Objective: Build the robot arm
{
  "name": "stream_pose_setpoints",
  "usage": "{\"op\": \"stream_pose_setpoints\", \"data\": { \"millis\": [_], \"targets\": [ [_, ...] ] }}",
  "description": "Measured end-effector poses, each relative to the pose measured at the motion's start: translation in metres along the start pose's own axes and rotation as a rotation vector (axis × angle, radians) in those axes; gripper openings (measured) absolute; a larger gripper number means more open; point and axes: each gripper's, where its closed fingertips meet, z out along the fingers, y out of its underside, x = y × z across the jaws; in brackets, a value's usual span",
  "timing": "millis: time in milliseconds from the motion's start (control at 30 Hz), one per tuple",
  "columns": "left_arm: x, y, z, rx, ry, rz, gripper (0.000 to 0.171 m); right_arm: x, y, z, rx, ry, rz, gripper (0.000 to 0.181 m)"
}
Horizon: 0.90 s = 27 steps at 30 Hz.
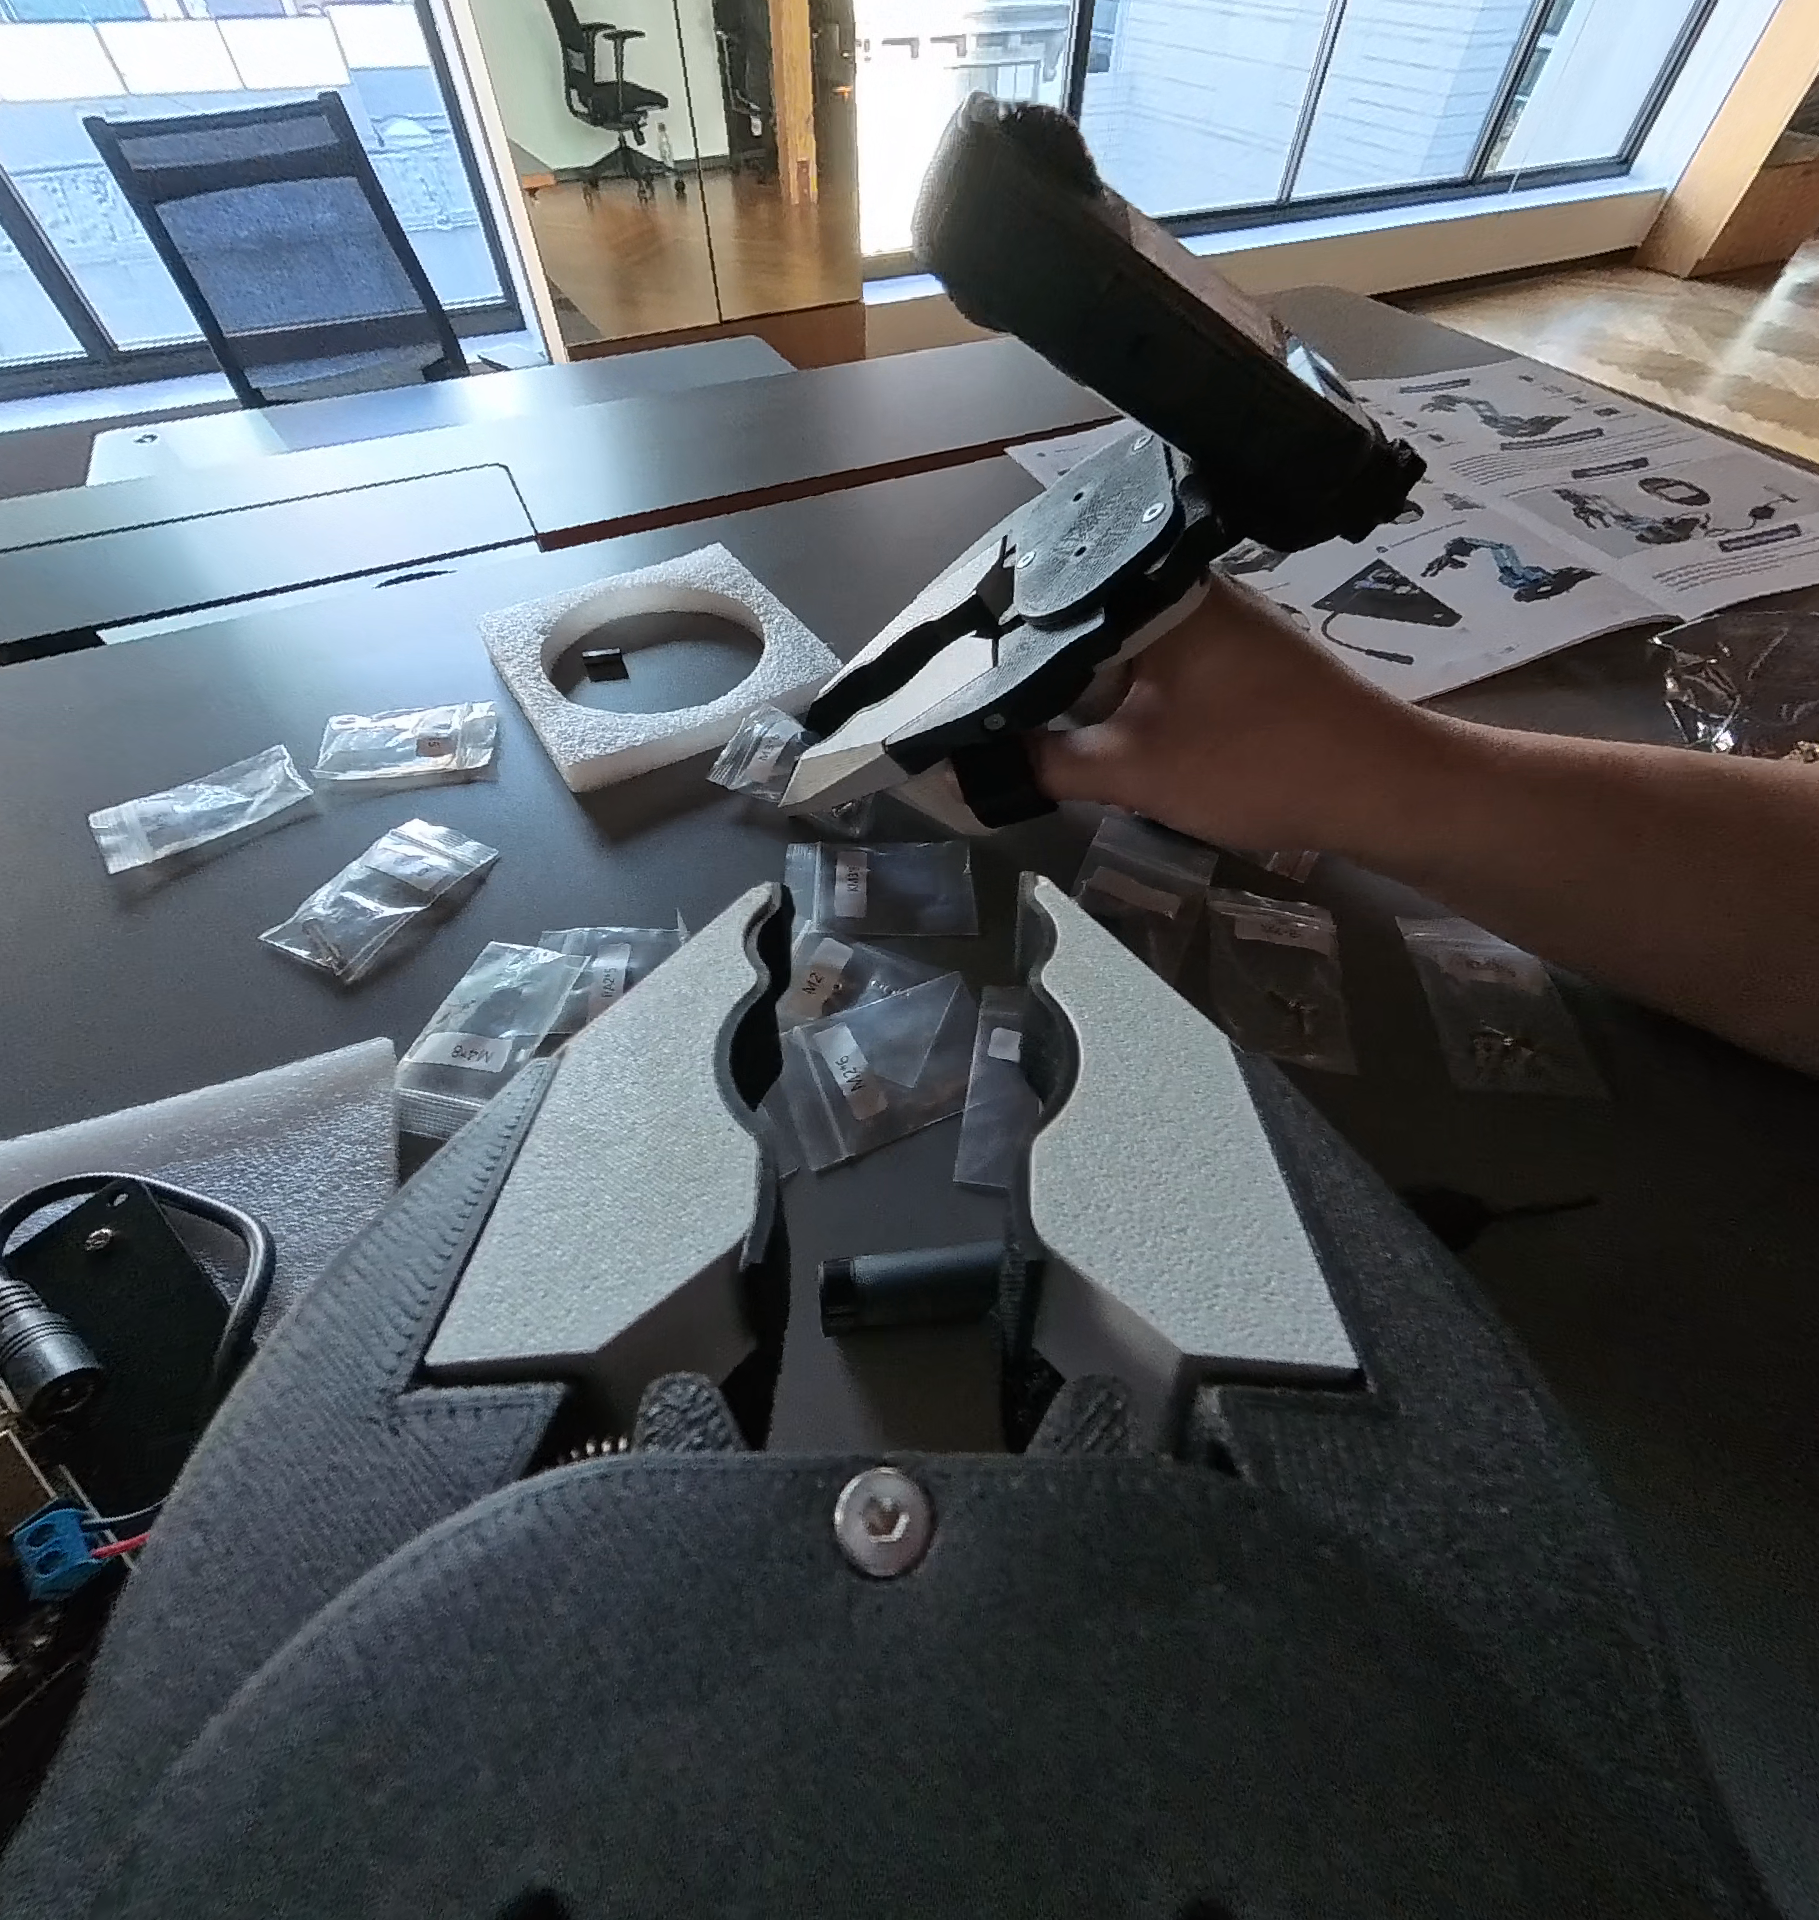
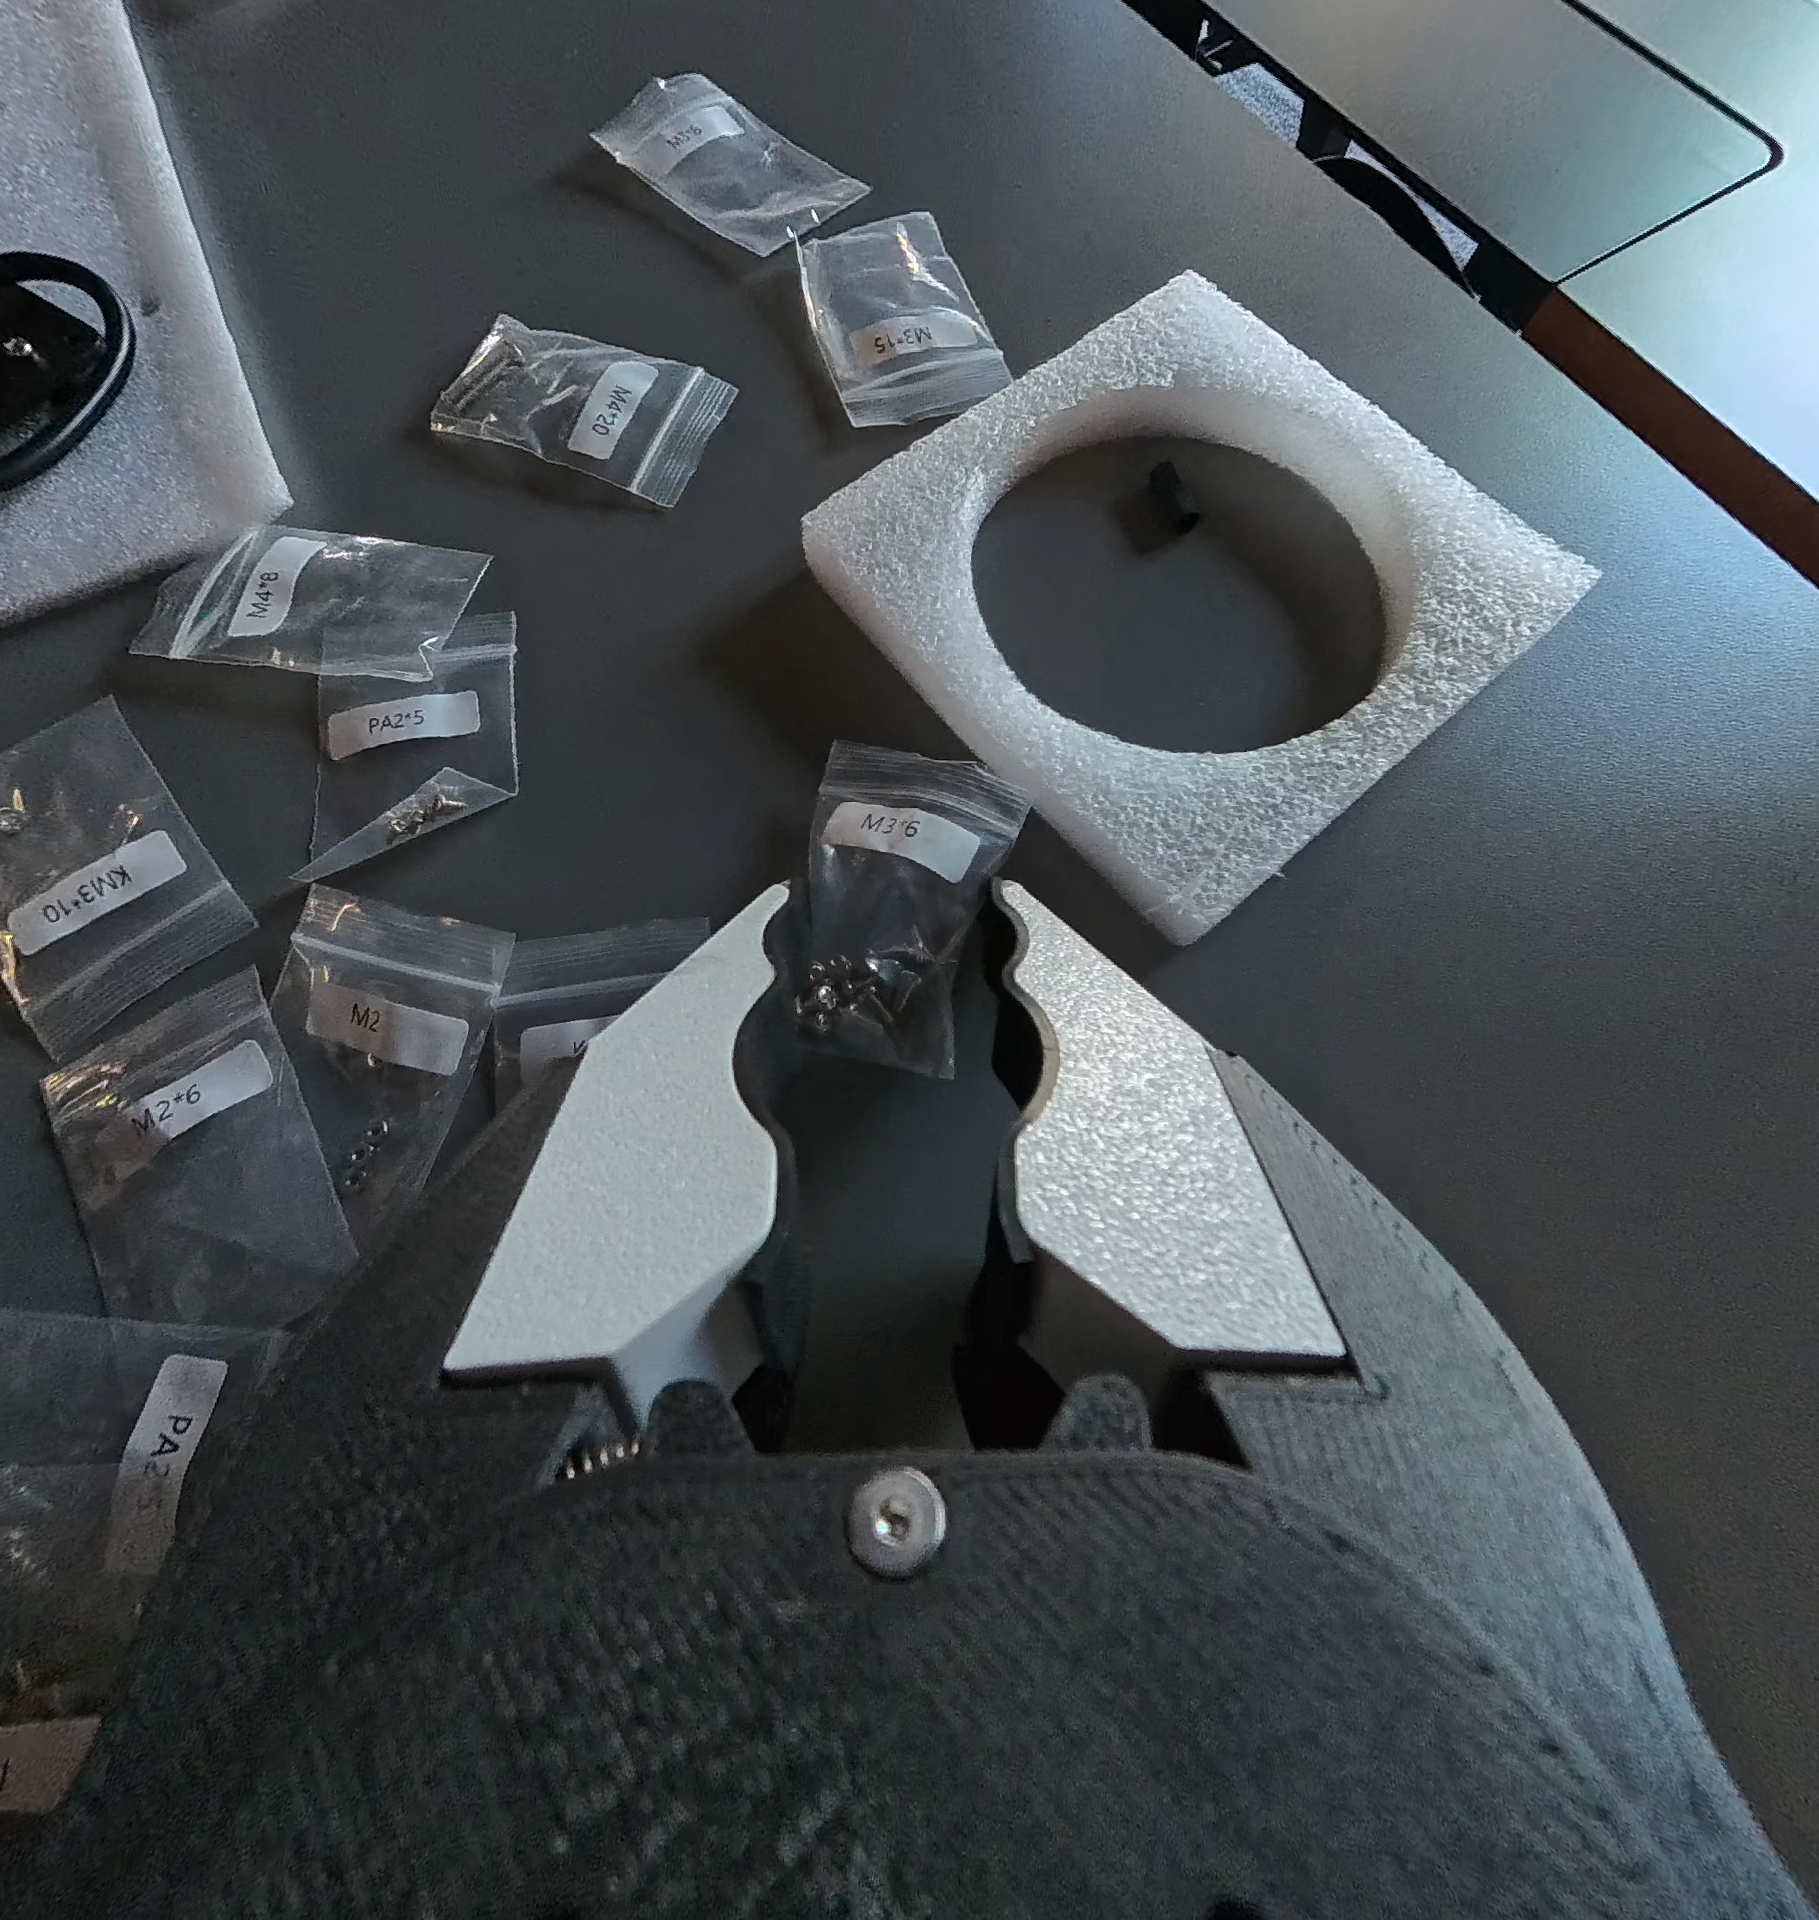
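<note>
Roughly a dozen small clear labelled bags on the dark table [image 2: 1507, 1039], one square white foam frame [image 2: 1206, 613]. Right gripper [image 2: 889, 920] partly parted, clamped on one screw bag [image 2: 889, 935], lifted beside the frame. Left gripper [image 1: 905, 914] spread wide, empty, above a bag cluster [image 1: 863, 1029]

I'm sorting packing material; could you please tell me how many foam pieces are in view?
2: the square ring beyond the right gripper; the flat sheet under the black cable. More possibly hidden.
</note>
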Motion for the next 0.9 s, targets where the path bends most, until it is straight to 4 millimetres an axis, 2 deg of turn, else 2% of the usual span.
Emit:
{"op": "stream_pose_setpoints", "data": {
  "millis": [233,467,700,900],
  "targets": [
    [0.003,-0.012,0.0,0.004,-0.026,0.005,0.042,0.001,0.0,0.0,0.002,-0.003,0.01,0.033],
    [-0.01,-0.02,-0.005,-0.031,-0.124,0.011,0.042,0.001,0.0,0.0,0.002,-0.002,0.014,0.031],
    [-0.015,-0.054,0.007,0.028,-0.176,-0.029,0.043,0.002,0.0,0.0,0.003,-0.004,0.026,0.029],
    [-0.012,-0.079,0.02,0.033,-0.215,0.035,0.042,0.002,0.0,0.0,0.007,-0.026,0.054,0.029]
  ]
}}
